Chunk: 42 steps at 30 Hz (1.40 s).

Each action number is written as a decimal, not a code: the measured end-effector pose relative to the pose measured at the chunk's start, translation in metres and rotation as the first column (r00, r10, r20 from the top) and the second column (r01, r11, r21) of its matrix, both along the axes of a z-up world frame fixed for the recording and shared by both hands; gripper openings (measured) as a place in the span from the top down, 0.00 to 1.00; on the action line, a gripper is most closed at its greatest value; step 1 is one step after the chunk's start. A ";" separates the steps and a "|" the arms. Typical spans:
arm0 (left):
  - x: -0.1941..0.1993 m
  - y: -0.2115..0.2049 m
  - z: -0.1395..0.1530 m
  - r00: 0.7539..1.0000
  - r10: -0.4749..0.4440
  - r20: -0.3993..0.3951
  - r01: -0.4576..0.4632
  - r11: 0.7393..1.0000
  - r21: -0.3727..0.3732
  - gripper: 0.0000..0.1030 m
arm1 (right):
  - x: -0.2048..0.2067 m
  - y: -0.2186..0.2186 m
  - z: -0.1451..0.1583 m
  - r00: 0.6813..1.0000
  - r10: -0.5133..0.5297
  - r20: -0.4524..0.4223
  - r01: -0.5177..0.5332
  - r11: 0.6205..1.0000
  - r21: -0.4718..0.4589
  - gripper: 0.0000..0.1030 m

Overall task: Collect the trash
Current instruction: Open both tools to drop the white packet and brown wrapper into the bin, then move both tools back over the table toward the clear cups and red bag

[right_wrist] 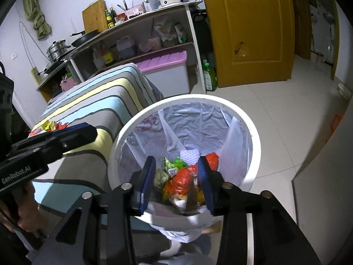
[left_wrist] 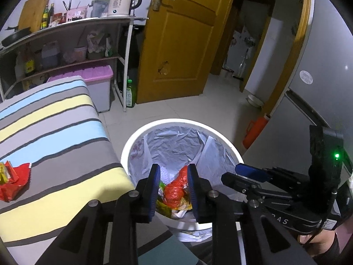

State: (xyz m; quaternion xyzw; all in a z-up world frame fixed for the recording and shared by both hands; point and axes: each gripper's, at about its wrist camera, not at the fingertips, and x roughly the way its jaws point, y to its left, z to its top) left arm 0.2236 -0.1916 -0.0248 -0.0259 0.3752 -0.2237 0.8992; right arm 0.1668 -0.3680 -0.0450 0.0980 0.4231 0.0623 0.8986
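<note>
We hold the left gripper (left_wrist: 173,190) and the right gripper (right_wrist: 176,183) above the white bin (right_wrist: 253,137), both with jaws apart and nothing between the pads. Wrappers (right_wrist: 178,178) lie piled at the bottom of the bin's thin liner, so we judge the drop step is done. Next we need to swing back to the striped desk (left_wrist: 55,119) just beside the bin, where a crumpled red and yellow wrapper (left_wrist: 13,178) lies near the edge. It looks light and crinkly, so we should pinch it low, at a raised fold.
</note>
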 end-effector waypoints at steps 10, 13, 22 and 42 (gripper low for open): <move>-0.028 0.026 0.017 0.998 0.038 0.057 -0.037 0.999 -0.011 0.76 | -0.016 0.016 0.025 0.999 0.024 0.046 -0.023 1.000 -0.021 0.60; -0.040 0.037 0.023 0.996 0.051 0.073 -0.050 0.999 -0.017 0.76 | -0.022 0.028 0.036 0.996 0.049 0.069 -0.046 0.998 -0.031 0.60; -0.068 0.075 0.039 0.987 0.116 0.112 -0.113 0.993 -0.026 0.76 | -0.035 0.071 0.063 0.982 0.139 0.128 -0.133 0.990 -0.054 0.60; -0.115 0.163 0.051 0.948 0.282 0.146 -0.280 0.959 -0.037 0.76 | -0.043 0.161 0.080 0.928 0.335 0.162 -0.325 0.942 -0.089 0.60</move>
